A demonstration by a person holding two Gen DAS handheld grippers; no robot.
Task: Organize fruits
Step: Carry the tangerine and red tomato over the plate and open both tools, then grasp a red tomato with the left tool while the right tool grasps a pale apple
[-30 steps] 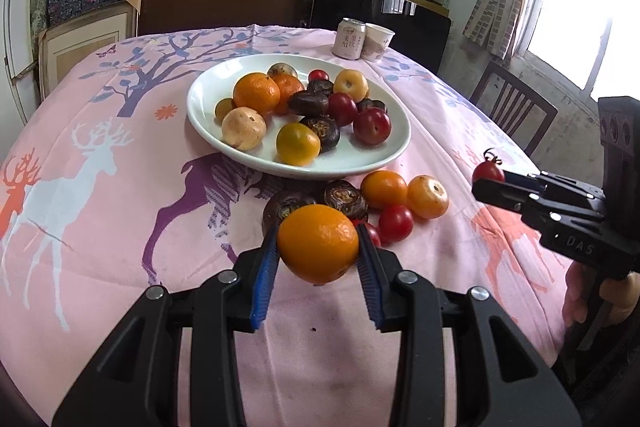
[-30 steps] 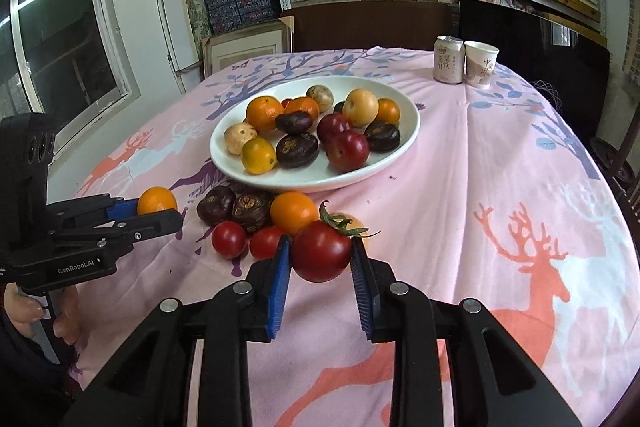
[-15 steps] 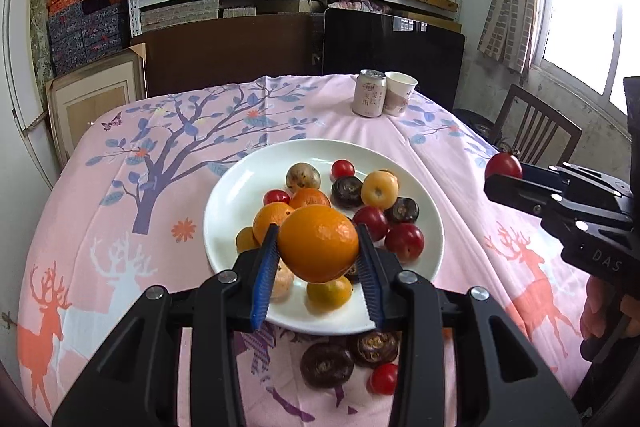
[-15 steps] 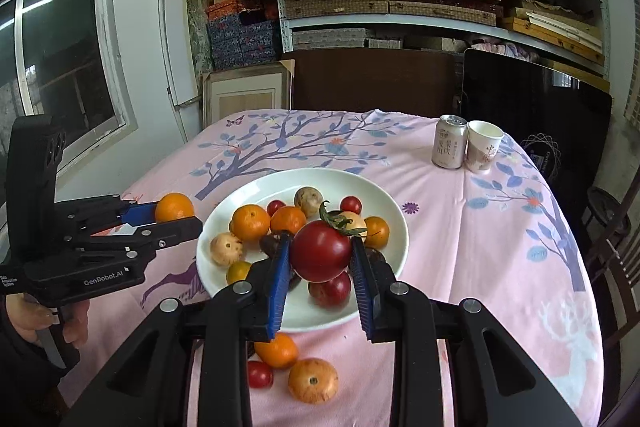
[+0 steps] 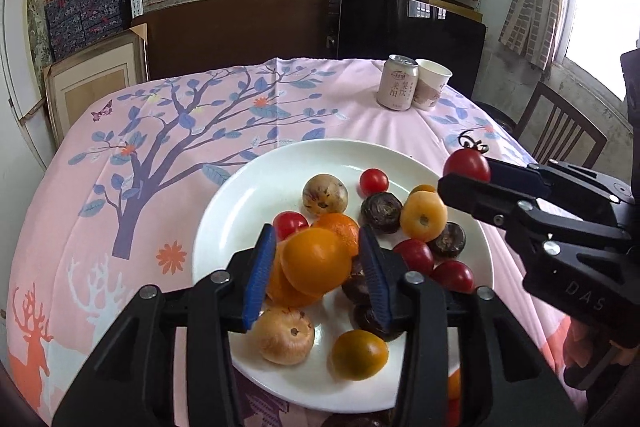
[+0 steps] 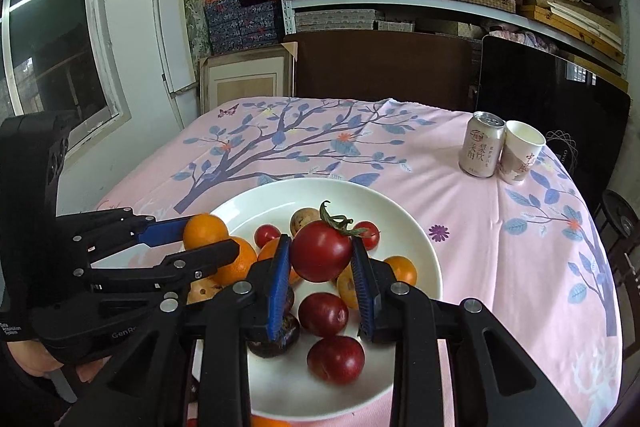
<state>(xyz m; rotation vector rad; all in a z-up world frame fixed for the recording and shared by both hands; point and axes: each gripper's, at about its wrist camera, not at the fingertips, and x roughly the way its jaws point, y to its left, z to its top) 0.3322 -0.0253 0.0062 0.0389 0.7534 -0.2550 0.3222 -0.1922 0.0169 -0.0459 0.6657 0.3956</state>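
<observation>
A white plate [image 5: 240,199] on the pink tablecloth holds several fruits: oranges, red tomatoes, dark round fruits and pale ones. My left gripper [image 5: 318,265] is shut on an orange [image 5: 314,261] and holds it above the plate's near left part; it also shows in the right wrist view [image 6: 204,239]. My right gripper [image 6: 320,267] is shut on a red tomato [image 6: 320,251] with a green stem, above the plate [image 6: 404,219]. That tomato also shows in the left wrist view [image 5: 466,165] over the plate's right rim.
A drink can [image 5: 397,87] and a paper cup [image 5: 431,85] stand at the table's far right. A wooden chair [image 5: 560,135] stands beyond the right edge. Loose fruit lies at the plate's near rim [image 5: 452,387]. Shelves of boxes fill the back wall.
Both grippers have risen from the tablecloth and moved forward over the plate, each still holding its fruit. The plate now lies directly beneath them.
</observation>
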